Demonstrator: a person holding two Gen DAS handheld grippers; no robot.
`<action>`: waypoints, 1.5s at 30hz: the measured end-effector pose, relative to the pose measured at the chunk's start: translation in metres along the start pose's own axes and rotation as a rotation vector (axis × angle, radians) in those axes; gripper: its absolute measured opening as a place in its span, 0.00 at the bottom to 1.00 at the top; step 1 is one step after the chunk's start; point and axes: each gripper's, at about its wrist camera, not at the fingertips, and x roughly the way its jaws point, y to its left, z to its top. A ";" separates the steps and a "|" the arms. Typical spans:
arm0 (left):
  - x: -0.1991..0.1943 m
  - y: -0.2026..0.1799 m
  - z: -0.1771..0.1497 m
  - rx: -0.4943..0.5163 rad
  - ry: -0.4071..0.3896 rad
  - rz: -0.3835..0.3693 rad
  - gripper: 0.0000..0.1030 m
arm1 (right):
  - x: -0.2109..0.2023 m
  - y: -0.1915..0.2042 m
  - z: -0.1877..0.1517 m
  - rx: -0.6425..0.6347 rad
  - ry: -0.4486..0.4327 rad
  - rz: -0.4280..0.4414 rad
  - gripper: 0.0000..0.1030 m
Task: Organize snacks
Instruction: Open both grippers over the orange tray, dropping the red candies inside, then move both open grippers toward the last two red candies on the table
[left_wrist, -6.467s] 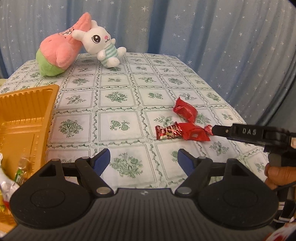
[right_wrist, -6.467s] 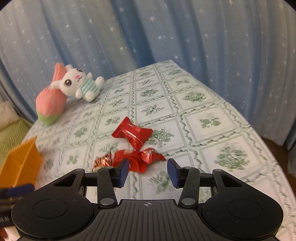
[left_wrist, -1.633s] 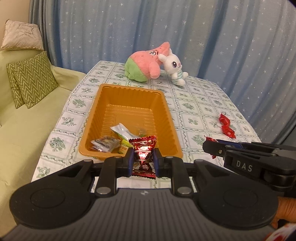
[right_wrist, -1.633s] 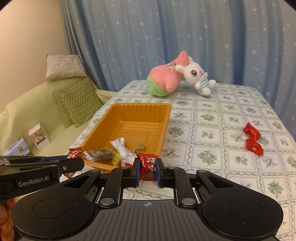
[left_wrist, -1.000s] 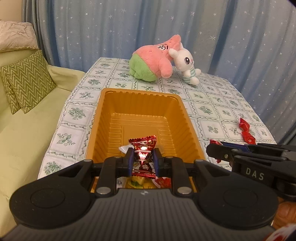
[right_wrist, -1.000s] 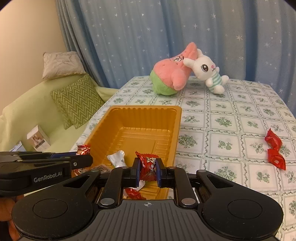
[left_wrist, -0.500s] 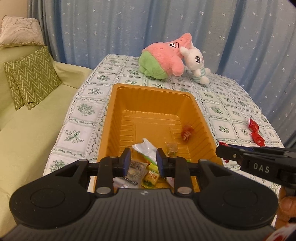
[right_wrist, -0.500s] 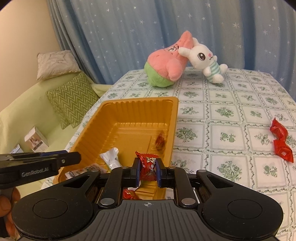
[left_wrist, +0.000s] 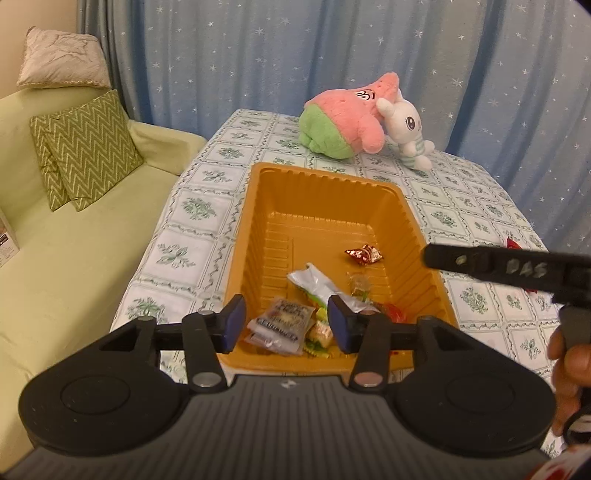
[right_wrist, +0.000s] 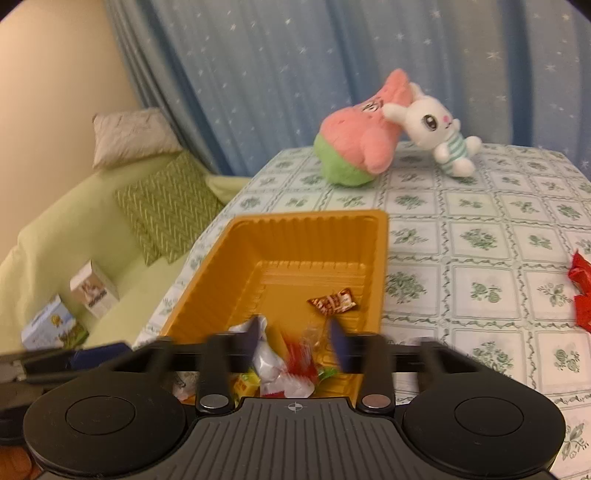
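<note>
An orange tray sits on the table and holds several wrapped snacks at its near end. A dark red candy lies alone toward its middle right. My left gripper is open and empty above the tray's near edge. My right gripper is open above the tray's near end, its fingers blurred; a red candy lies among the snacks between them. The right gripper also shows in the left wrist view. Two red candies lie on the table to the right.
A pink-and-green plush and a white bunny plush lie at the table's far end. A green sofa with cushions stands to the left. Small boxes rest on the sofa. Blue starry curtains hang behind.
My right gripper has opened and let go of the red candy, which now lies in the tray. My left gripper has opened wider and stays empty.
</note>
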 end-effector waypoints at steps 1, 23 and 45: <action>-0.003 0.000 -0.002 -0.002 -0.001 0.000 0.45 | -0.005 -0.003 -0.001 0.006 -0.002 -0.007 0.53; -0.080 -0.076 -0.045 0.056 -0.016 -0.051 0.60 | -0.160 -0.058 -0.065 0.067 -0.056 -0.243 0.54; -0.093 -0.137 -0.056 0.126 -0.003 -0.139 0.64 | -0.211 -0.100 -0.080 0.149 -0.088 -0.317 0.57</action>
